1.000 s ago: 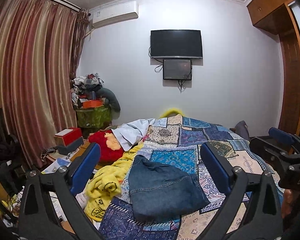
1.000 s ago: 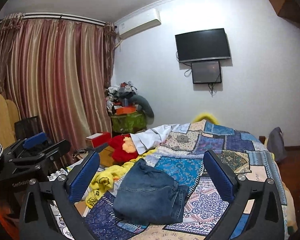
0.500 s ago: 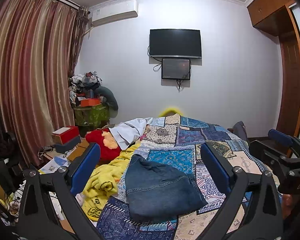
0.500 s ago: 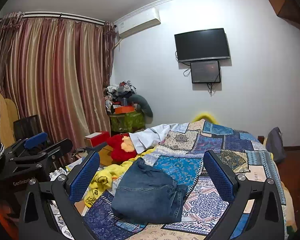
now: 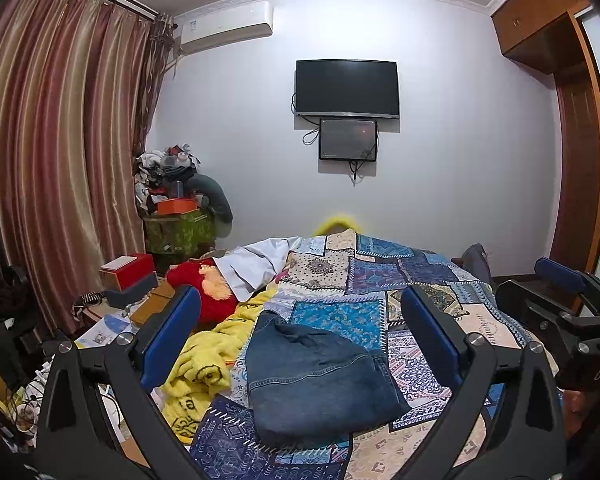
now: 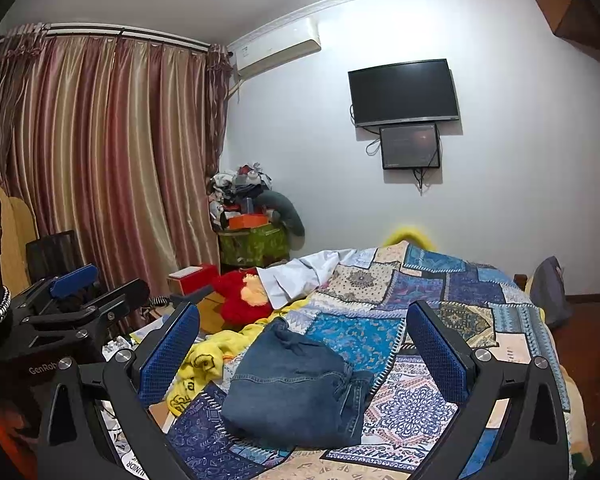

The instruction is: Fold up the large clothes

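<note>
Both views have crept slightly back and up since a second ago. On the patchwork quilt (image 5: 380,276), the folded jeans (image 5: 320,376) lie at twelve o'clock ahead of both tools, long axis running away. Left gripper (image 5: 300,336) and right gripper (image 6: 302,344) hover spread wide, empty, about equally near.

Folded denim garment (image 5: 316,380) is seen lying on patchwork bedspread (image 5: 384,292), framed between the wide-spread blue pads of the left gripper (image 5: 300,336); nothing is held. Right gripper (image 5: 560,300) is seen at right edge, apart from the denim. Yellow blanket (image 5: 204,356) is bunched just beside the denim, w/ red plush (image 5: 204,284) behind it. TV (image 5: 347,87) is mounted on far wall.
</note>
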